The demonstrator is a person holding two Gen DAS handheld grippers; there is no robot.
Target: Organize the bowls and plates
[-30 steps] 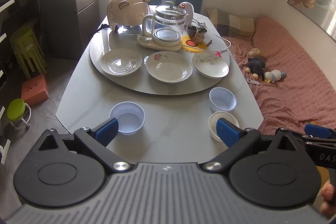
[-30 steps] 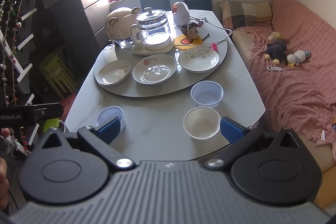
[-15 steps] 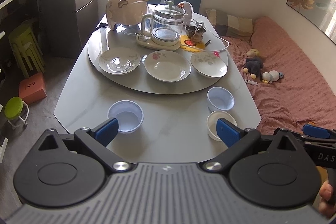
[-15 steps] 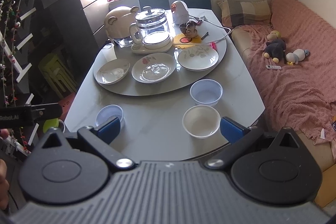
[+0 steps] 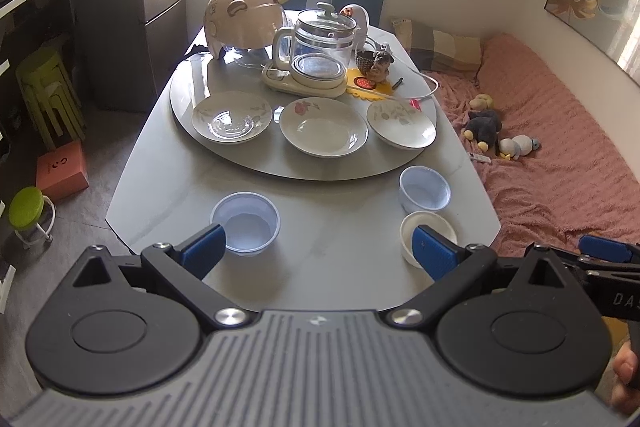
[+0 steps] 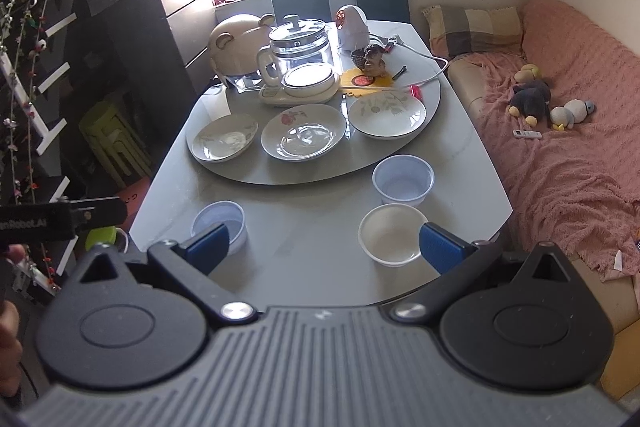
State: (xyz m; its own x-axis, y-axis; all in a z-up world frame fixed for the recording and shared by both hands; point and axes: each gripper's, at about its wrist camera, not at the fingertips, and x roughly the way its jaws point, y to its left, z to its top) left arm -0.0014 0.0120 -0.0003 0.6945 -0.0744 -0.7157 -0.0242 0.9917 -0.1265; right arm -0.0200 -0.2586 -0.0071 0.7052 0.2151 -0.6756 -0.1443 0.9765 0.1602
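Three plates lie in a row on the round turntable (image 5: 248, 159): a left plate (image 5: 231, 119), a middle plate with a pink flower (image 5: 323, 131) and a right plate (image 5: 401, 123). On the near table stand a clear plastic bowl at left (image 5: 245, 223), a clear bowl at right (image 5: 424, 188) and a white bowl (image 5: 416, 231). The same bowls show in the right wrist view: left clear (image 6: 219, 223), right clear (image 6: 402, 179), white (image 6: 391, 233). My left gripper (image 5: 318, 254) and right gripper (image 6: 324, 247) are open and empty, held above the near table edge.
A glass kettle on its base (image 5: 316, 47), a cream bear-shaped appliance (image 5: 240, 19), a small figurine (image 5: 376, 61) and a cable stand at the back of the turntable. A pink-covered sofa (image 5: 560, 147) with soft toys is right of the table. Stools (image 5: 44, 95) stand at left.
Both grippers have drawn back and up a little, so the table looks slightly smaller and farther. Nothing on the table has moved.
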